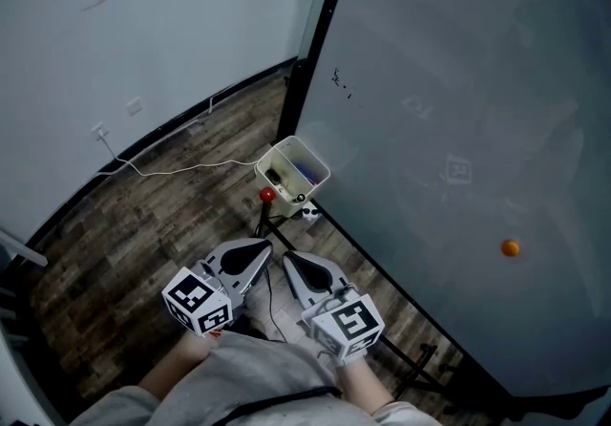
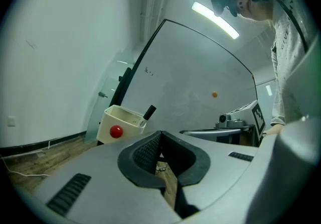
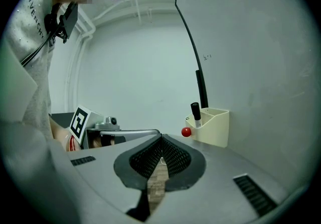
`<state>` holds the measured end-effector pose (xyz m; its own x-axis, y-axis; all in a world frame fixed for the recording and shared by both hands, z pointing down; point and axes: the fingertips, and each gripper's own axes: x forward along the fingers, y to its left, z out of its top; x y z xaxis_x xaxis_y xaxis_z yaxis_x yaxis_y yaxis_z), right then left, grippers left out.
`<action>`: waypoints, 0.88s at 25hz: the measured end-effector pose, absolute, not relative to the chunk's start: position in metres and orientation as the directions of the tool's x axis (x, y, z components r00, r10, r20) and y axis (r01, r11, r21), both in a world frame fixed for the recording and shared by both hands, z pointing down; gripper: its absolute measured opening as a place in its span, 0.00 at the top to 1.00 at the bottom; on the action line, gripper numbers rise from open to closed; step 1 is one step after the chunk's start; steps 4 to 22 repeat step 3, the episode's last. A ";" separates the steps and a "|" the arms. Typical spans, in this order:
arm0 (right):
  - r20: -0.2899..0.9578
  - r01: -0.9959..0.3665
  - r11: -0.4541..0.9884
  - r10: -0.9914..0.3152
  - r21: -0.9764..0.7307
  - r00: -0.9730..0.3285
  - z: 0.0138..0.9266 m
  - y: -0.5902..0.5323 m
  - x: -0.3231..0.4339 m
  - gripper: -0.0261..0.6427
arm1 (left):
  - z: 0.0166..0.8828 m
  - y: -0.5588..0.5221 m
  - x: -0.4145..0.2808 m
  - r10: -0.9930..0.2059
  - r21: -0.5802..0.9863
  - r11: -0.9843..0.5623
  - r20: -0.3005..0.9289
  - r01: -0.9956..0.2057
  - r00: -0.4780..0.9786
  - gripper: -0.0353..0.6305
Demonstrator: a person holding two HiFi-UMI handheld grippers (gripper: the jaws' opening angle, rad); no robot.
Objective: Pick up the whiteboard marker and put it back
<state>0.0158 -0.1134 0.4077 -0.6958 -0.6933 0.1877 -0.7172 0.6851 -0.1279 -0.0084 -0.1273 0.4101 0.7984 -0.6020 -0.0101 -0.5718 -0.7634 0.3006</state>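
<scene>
A black-capped whiteboard marker (image 3: 195, 113) stands upright in a cream holder box (image 1: 292, 170) fixed at the whiteboard's lower edge; the marker (image 2: 149, 112) leans out of the box (image 2: 122, 124) in the left gripper view. A red knob (image 1: 268, 194) sticks out from the box's front. My left gripper (image 1: 266, 248) and right gripper (image 1: 286, 261) hang side by side, low and short of the box, both pointing at it. Both are shut with nothing between the jaws.
The large whiteboard (image 1: 458, 128) fills the right, with an orange magnet (image 1: 511, 247) on it and small black marks (image 1: 339, 80). A white cable (image 1: 162, 166) trails over the wood floor from a wall socket (image 1: 99, 131). Black stand legs (image 1: 420, 357) lie under the board.
</scene>
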 end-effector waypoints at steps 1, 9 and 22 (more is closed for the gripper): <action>0.190 -0.719 0.683 -0.695 -0.127 -0.694 0.408 -0.113 0.017 0.93 | 0.411 -0.126 -0.008 -0.601 0.302 -0.764 -0.010 -0.571 0.799 0.92; 0.197 -0.723 0.679 -0.697 -0.127 -0.689 0.411 -0.112 0.018 0.93 | 0.414 -0.124 -0.007 -0.599 0.304 -0.765 -0.012 -0.568 0.801 0.92; 0.197 -0.723 0.679 -0.697 -0.127 -0.689 0.411 -0.112 0.018 0.93 | 0.414 -0.124 -0.007 -0.599 0.304 -0.765 -0.012 -0.568 0.801 0.92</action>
